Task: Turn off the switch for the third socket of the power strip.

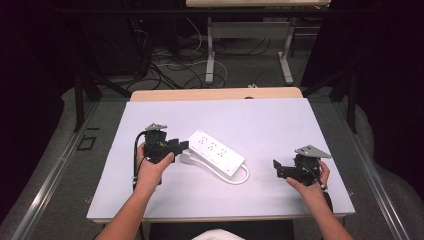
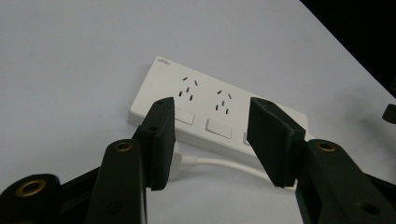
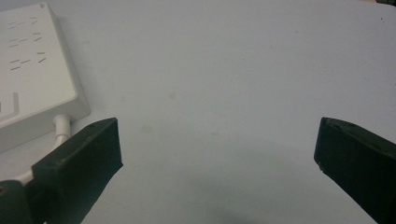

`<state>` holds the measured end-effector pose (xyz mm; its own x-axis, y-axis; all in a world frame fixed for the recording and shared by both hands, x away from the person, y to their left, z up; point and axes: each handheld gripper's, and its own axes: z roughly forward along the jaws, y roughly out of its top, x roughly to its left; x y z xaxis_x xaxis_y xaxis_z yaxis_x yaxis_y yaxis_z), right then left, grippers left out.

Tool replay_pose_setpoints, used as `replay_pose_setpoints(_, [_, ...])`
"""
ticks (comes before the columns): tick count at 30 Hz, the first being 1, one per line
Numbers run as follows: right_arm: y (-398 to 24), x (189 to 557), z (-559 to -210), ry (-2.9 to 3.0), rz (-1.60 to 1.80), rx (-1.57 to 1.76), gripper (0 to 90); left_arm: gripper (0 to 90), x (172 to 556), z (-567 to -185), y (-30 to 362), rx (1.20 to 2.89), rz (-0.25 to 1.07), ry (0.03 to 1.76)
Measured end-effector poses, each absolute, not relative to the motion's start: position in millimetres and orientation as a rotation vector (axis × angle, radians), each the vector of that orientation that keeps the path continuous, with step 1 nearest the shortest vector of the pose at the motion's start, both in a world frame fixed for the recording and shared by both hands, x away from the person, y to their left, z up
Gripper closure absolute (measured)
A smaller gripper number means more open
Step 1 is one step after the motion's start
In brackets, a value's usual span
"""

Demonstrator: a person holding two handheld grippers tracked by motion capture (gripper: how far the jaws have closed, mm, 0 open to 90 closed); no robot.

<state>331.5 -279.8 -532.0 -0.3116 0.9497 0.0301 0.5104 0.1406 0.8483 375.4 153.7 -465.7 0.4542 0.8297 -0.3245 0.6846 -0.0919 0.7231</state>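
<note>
White plastic marks the one object on the table: a power strip (image 1: 216, 153), lying flat near the middle of the pale table top (image 1: 280, 125), a little to the person's left of centre. Its long axis is seen in the high view to run diagonally, from the far left down toward the near right, and a white cable (image 1: 240, 177) leaves its near-right end and curls back along its near side. Several socket groups and rocker switches are seen on its upper face in the left gripper view (image 2: 205, 100).

The left gripper (image 1: 181, 145) is held just beside the strip's far-left end, its jaws pointed along the strip toward the right; whether the jaw tips touch the housing cannot be told. In the left gripper view the jaws are seen parted, nothing between them, with the strip directly ahead and the cable passing just beyond the tips.

The right gripper (image 1: 278, 169) is held well apart from the strip, to the right of its cable end, jaws aimed left toward it. Its jaws are seen spread wide and empty in the right gripper view (image 3: 219, 154), the strip's corner (image 3: 32, 70) lying off to the upper left.

The left hand is judged much the nearer; any coming grasp would likely be made across the strip's short width at that end.
</note>
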Motion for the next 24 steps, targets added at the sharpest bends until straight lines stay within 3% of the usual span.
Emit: replay_pose_setpoints(24, [-280.0,332.1,-532.9,1.900,1.067,1.389,0.8,65.8,395.0,-470.7,132.2,1.896,0.193,1.300])
